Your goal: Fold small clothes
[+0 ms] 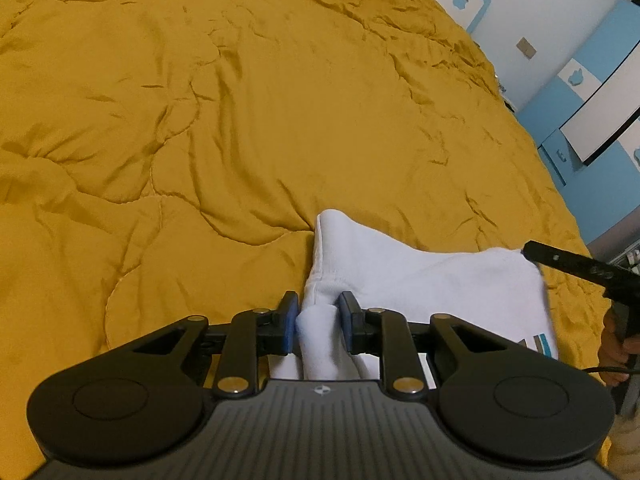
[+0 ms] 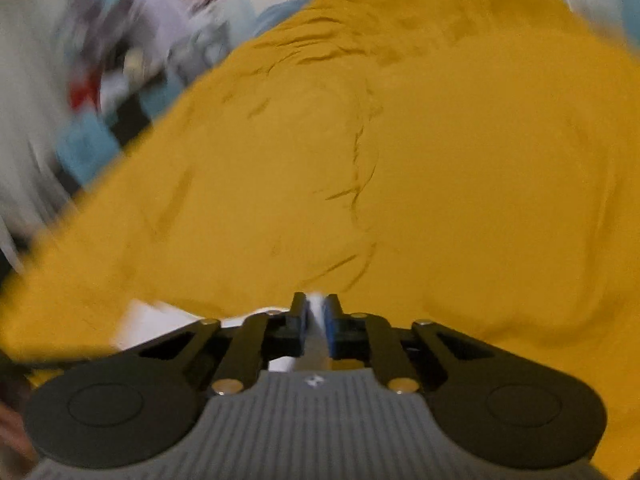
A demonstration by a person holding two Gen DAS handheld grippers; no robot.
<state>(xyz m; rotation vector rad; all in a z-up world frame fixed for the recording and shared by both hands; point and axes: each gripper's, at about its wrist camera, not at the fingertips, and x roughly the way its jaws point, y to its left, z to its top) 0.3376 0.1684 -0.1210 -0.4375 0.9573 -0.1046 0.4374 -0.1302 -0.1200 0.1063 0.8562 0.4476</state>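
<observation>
On the mustard quilt of the bed, the left wrist view shows a white garment lying rumpled near the bed's front edge. The left tongs are clamped on a bunched fold of it between the blue pads. The right tongs reach in at the garment's far right corner. In the blurred right wrist view, the right tongs are pinched on a thin edge of white garment over the quilt.
</observation>
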